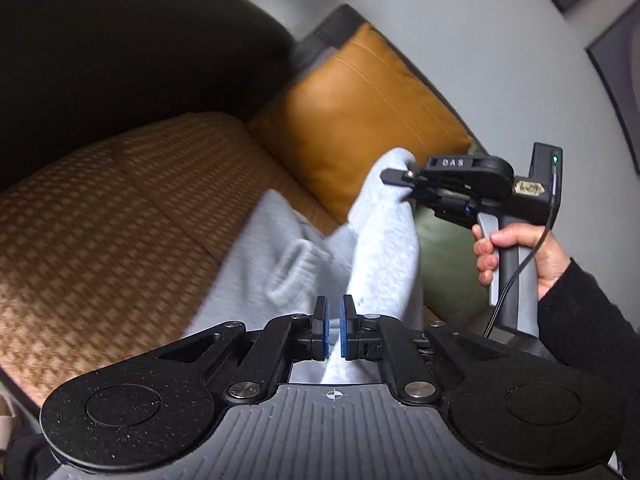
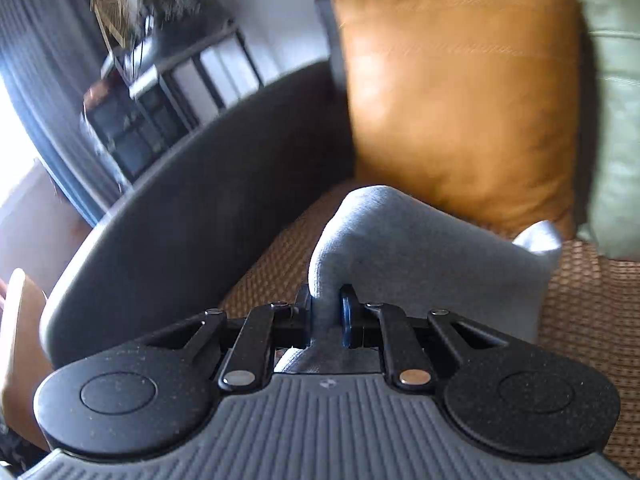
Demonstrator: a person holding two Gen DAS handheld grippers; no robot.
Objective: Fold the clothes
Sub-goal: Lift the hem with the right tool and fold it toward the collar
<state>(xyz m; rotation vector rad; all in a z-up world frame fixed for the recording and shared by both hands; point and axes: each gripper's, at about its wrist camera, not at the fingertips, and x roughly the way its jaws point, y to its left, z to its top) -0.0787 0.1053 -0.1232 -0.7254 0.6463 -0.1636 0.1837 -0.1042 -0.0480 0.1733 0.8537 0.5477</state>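
Note:
A light grey knit garment lies on the woven brown sofa seat. My left gripper is shut on an edge of the garment, which passes between its blue pads. My right gripper shows in the left wrist view, held by a hand, shut on another part of the garment and lifting it above the seat. In the right wrist view the right gripper pinches a bunched fold of the grey garment, which drapes forward onto the seat.
An orange leather cushion and a pale green cushion lean against the sofa back. A dark curved armrest bounds the seat. A dark shelf unit stands beyond it.

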